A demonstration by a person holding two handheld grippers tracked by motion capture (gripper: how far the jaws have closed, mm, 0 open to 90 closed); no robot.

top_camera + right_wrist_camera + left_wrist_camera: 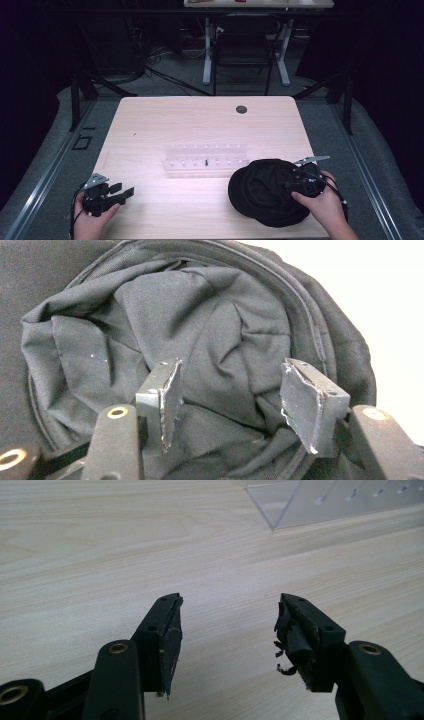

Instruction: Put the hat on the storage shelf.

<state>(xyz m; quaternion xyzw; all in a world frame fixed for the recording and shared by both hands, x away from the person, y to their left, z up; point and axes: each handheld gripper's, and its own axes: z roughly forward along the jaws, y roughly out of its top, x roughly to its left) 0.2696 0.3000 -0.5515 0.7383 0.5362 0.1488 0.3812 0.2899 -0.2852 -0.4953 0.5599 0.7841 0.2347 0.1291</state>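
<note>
On the near right part of the pale wooden counter (200, 125), a crumpled black fabric cap (267, 192) is seen lying, just in front of a clear plastic rack (206, 159). The right gripper (300, 181) is held over the cap with its jaws spread and nothing clamped between them. The left gripper (122, 192) is held at the near left edge, jaws released over bare wood.
</note>
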